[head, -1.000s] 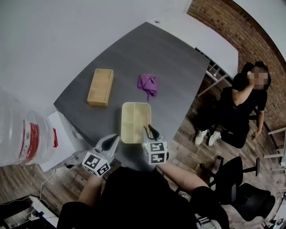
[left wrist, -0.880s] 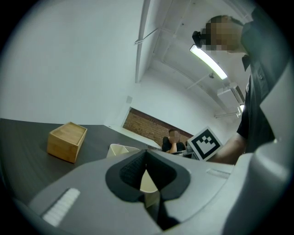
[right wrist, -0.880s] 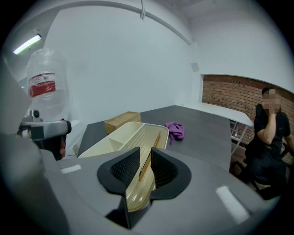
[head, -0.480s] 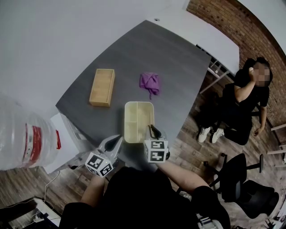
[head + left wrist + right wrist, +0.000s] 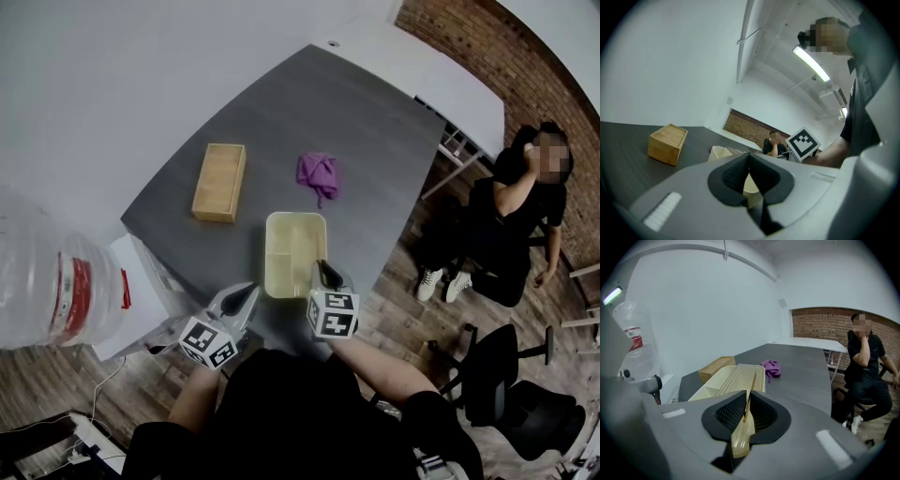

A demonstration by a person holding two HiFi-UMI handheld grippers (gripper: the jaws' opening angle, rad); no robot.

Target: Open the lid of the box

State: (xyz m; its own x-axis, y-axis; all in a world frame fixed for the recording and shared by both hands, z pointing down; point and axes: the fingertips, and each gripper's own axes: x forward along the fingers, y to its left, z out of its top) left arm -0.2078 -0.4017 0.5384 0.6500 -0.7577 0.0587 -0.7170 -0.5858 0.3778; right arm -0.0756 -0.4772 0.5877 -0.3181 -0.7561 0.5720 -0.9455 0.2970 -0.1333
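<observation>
- Cream box (image 5: 294, 253) sat on the grey worktop (image 5: 356, 122).
- Right gripper (image 5: 746, 398) was clamped on the lid (image 5: 739, 439) at the box's near end.
- Left gripper (image 5: 749, 158) hung left of the box, jaws together and empty.

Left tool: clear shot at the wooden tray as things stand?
Probably yes. The left tool is shut on nothing, and the wooden tray lies ahead of it on the table; the cream box sits right of that line, not across it.

Head view steeply overhead; gripper views low, close; box (image 5: 294, 253) shared.
</observation>
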